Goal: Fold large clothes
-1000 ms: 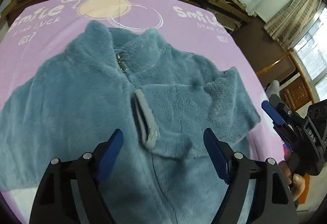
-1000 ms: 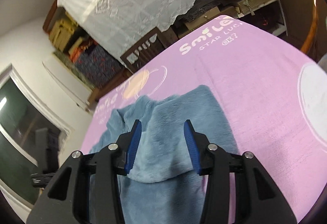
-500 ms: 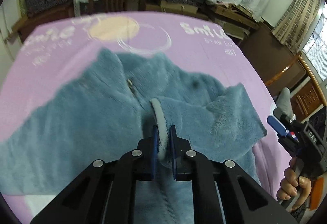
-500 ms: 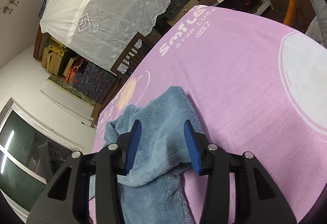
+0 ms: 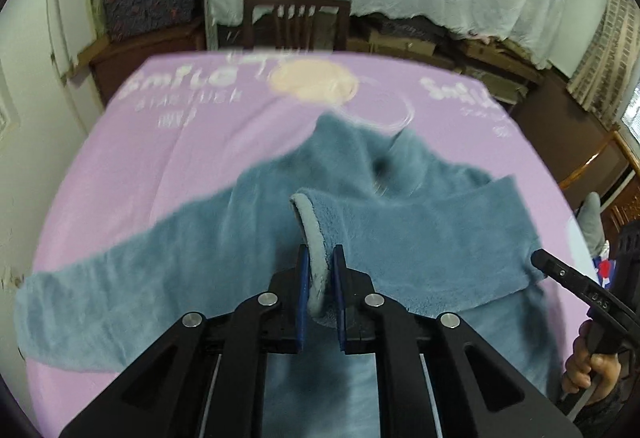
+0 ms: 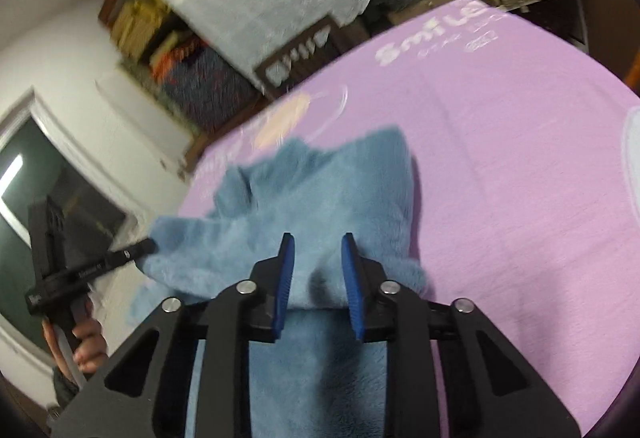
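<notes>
A blue fleece jacket (image 5: 192, 278) lies spread on the purple sheet (image 5: 160, 166). One sleeve is folded across its chest. In the left wrist view my left gripper (image 5: 319, 266) is shut on that sleeve's pale grey cuff (image 5: 312, 234) and holds it lifted off the jacket. In the right wrist view my right gripper (image 6: 318, 250) sits over the folded shoulder edge of the jacket (image 6: 320, 198). Its jaws are closing with a ridge of fleece between the blue pads (image 6: 285, 270). Whether they press on it I cannot tell for sure.
The purple sheet (image 6: 520, 178) covers a table with printed lettering and a peach circle (image 5: 312, 82). A wooden chair (image 5: 296, 22) stands behind the far edge, with cloth-draped stacks beyond. A person's hand (image 5: 592, 370) holds the right gripper's handle at the right.
My left gripper shut on the sleeve cuff and lifted it up and back. My right gripper sank onto the jacket's shoulder fold and its jaws narrowed.
</notes>
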